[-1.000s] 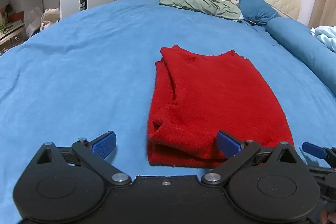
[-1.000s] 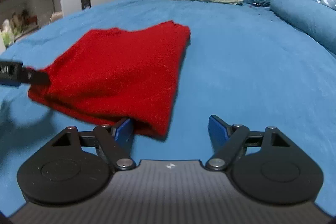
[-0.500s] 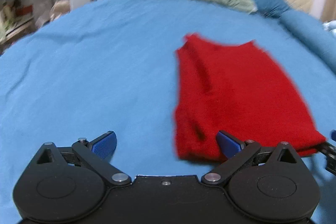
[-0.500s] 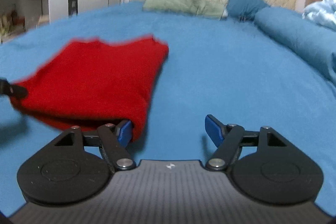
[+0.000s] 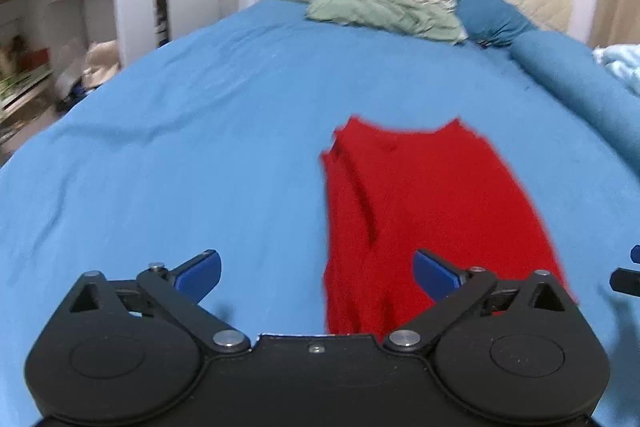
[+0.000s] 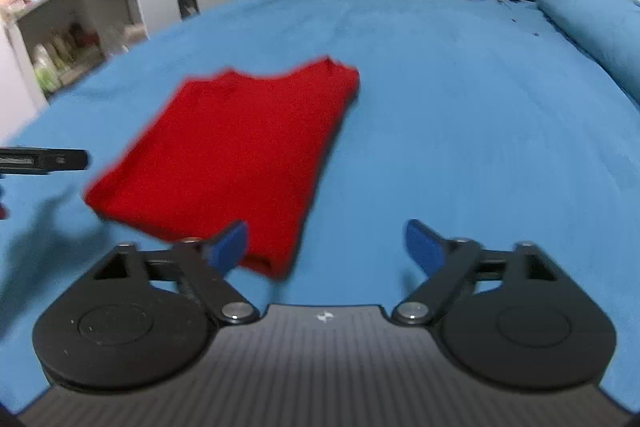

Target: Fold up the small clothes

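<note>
On the blue-sheeted bed [image 5: 168, 163], the folded red knit garment [image 5: 432, 203] lies flat; both the left tool [image 5: 316, 269] and the right tool [image 6: 326, 243] gape wide and empty, so the next fold calls for gripping its near hem.

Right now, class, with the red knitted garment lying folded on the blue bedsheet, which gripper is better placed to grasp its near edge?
Probably both equally. The left gripper is open, its right finger over the red knitted garment. The right gripper is open, its left finger over the garment's other near corner.
</note>
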